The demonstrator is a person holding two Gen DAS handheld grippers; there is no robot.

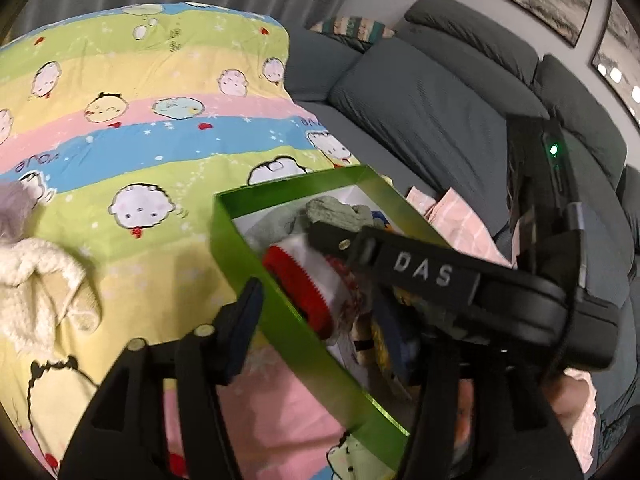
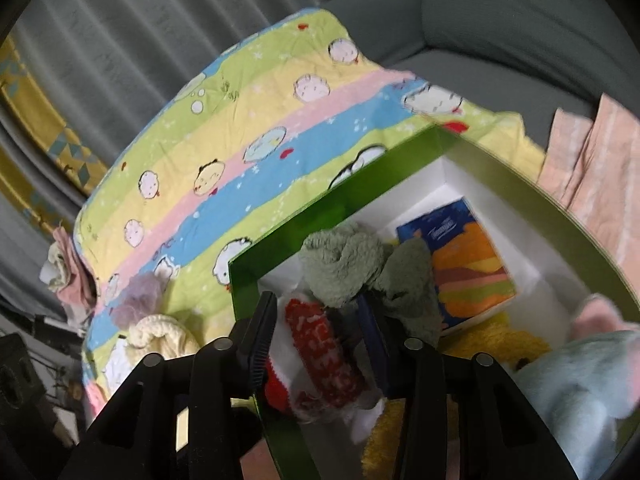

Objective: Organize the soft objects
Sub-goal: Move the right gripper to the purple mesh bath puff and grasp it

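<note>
A green box (image 1: pixel 256 268) with a white inside lies on the cartoon quilt (image 1: pixel 132 128). It holds a red-and-white sock (image 1: pixel 308 288), a grey-green fuzzy sock (image 2: pixel 348 264), a tissue pack (image 2: pixel 468 264), a yellow plush (image 2: pixel 500 340) and a pale blue plush (image 2: pixel 576 392). My left gripper (image 1: pixel 320 328) is open astride the box's near wall. My right gripper (image 2: pixel 320 336) reaches into the box, jaws apart around the red-and-white sock (image 2: pixel 324 360); it also shows in the left wrist view (image 1: pixel 332 240). A cream fuzzy sock (image 1: pixel 44 284) and a lilac one (image 2: pixel 140 296) lie on the quilt.
A grey sofa (image 1: pixel 432 104) stands behind the box. A pink cloth (image 2: pixel 592 168) lies on the sofa seat. More small soft items (image 2: pixel 64 272) sit at the quilt's far edge. Grey curtains (image 2: pixel 120 32) hang behind.
</note>
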